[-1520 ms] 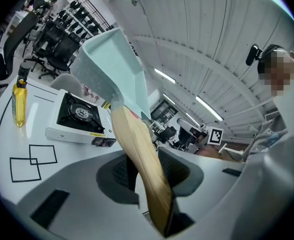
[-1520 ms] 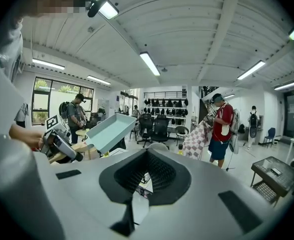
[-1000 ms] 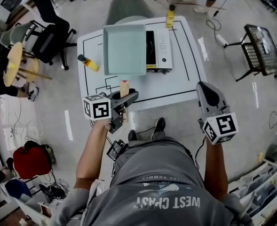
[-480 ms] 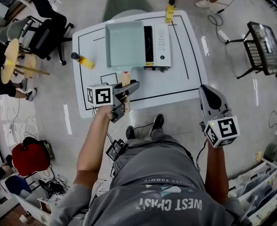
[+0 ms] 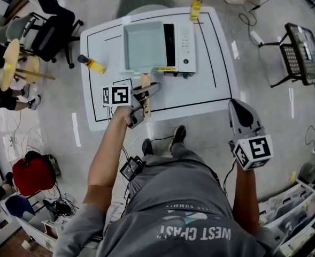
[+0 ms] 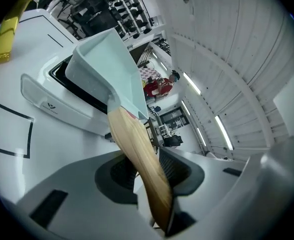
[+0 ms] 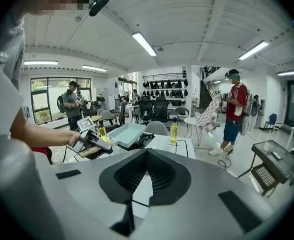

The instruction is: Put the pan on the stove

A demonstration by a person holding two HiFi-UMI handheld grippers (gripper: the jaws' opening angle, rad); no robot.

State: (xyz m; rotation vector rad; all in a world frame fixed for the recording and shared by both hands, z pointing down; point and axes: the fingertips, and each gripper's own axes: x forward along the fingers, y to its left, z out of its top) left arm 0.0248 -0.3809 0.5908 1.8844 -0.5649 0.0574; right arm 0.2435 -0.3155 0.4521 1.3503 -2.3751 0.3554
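Pale-green square pan [image 5: 144,46] partly over the white stove [image 5: 185,47] — left gripper [image 5: 146,97] clamps its wooden handle [image 5: 145,82], right gripper [image 5: 236,107] closed empty — leverage might twist it loose.

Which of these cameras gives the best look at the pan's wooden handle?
The left gripper view: the wooden handle fills the middle, clamped between the left gripper jaws. The head view shows it small, in that gripper. The right gripper view catches only a distant sliver.
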